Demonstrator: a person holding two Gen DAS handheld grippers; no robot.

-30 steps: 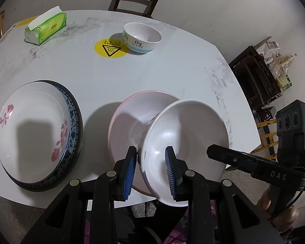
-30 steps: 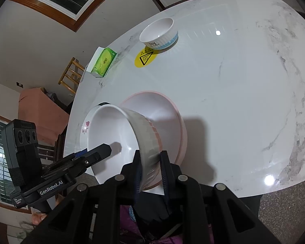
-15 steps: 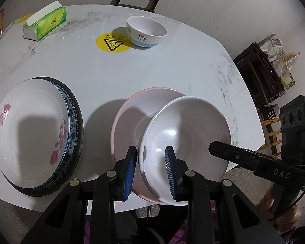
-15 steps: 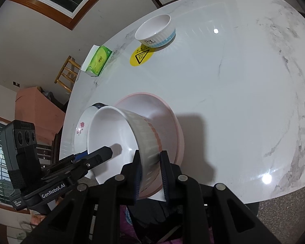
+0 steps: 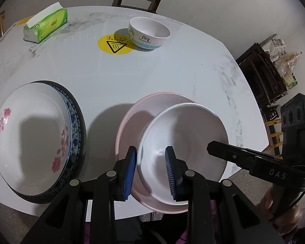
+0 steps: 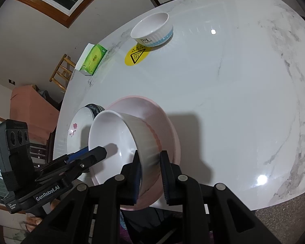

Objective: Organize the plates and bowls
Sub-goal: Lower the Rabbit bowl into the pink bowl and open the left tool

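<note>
So the white bowl (image 5: 185, 140) is being nested into the pink bowl (image 5: 132, 126), lower centre of the left wrist view, right at the near edge of the marble table (image 5: 172, 71). It's tipped, not seated yet: the far rim looks to be riding up on the pink rim, though real contact there can't be confirmed.

The left gripper (image 5: 151, 169) straddles the near rim of the white bowl, one blue pad inside and one outside, with visible gaps, so the jaws are spread and nothing is really clamped there. In the right wrist view the right gripper (image 6: 150, 174) has the ribbed wall of the same bowl between its pads; one pad seems pressed on, a slit shows at the other, so whether it's a firm pinch or already slackened can't be told.

Tips for doing this bit well, as a guess:
- The bowl should be levelled first, then lowered until the rims run parallel.
- Release should be saved until weight is felt on the pink bowl. Glazed ceramic slides.
- Both bowls overhang the table edge a little, so nothing should get nudged toward the bottom of the frame.

Left of frame, the flowered plate (image 5: 28, 138) already sits on the dark blue-patterned plate (image 5: 77, 130). The small "Dog" bowl (image 5: 149, 33) at the upper centre is probably next.
</note>
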